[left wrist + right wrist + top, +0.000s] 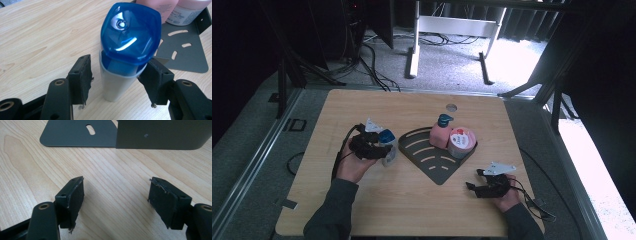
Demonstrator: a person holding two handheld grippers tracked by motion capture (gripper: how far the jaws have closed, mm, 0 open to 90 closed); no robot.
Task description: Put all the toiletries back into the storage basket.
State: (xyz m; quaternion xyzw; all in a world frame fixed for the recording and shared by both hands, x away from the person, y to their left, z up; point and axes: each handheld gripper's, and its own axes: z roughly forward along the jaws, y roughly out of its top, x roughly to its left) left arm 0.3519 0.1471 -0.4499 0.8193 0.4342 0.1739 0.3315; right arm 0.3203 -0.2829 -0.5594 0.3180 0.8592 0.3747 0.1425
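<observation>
Left gripper (117,82) fingers apart around the upright blue-capped bottle (128,47), just left of the corner rack (439,170); a gap shows beside one pad. Rack holds pink pump bottle (441,134) and jar (461,142). Right gripper (116,202) fingers apart, empty, over desk (30,170).

no legible text, the jar (461,141) label too blurred

A blue-capped white plastic bottle (388,148) stands on the wooden table (377,200), just left of a dark slotted corner caddy (432,162) holding a pink pump bottle (441,132) left of a pink-lidded jar (461,142).
</observation>
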